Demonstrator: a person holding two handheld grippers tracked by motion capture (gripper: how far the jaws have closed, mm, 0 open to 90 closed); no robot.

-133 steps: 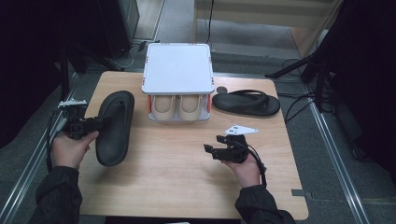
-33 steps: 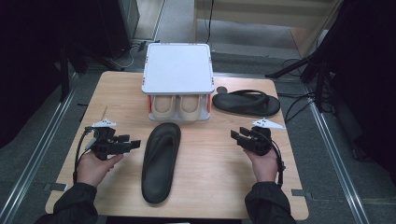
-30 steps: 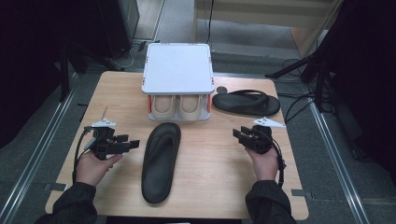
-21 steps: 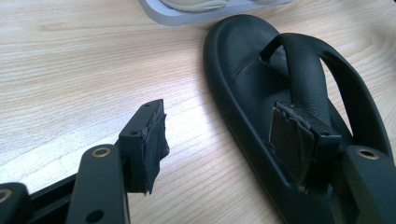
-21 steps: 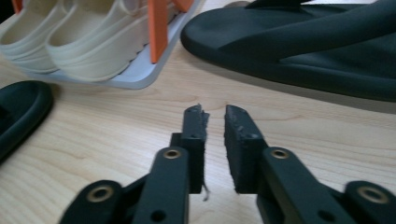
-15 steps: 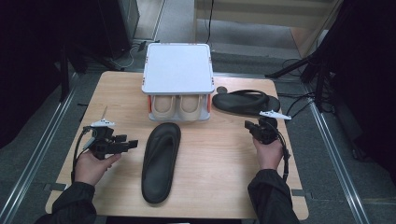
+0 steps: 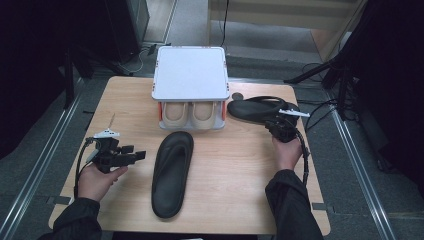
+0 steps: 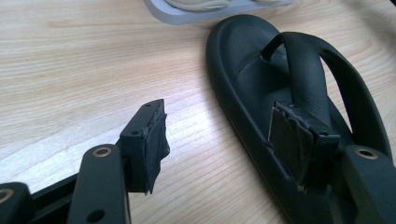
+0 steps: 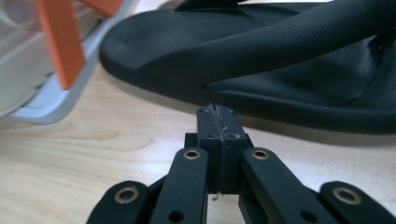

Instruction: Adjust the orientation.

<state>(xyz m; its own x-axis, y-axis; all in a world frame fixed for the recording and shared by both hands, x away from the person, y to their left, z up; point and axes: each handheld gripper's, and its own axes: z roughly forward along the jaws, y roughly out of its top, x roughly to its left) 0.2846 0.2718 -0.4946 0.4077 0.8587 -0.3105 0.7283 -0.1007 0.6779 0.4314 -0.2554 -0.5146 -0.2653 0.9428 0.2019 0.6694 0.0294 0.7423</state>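
Wooden surface [image 7: 235, 170] with a white shoe rack [image 7: 190, 75] at the back. One black sandal [image 7: 260, 109] lies just right of the rack, and the right gripper [image 7: 278, 126] noses up to it, fingers clenched on nothing. Its twin [image 7: 172, 172] lies in front of the rack; the left gripper [image 7: 131, 156] waits beside it, fingers released. Looks like light, bendy foam to me, a bit slick. I'd pinch the strap [image 9: 299, 44] or the sole's rim.

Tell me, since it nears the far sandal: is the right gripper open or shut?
Shut. The right gripper's two pads press flat together with nothing between them, just short of the far sandal.
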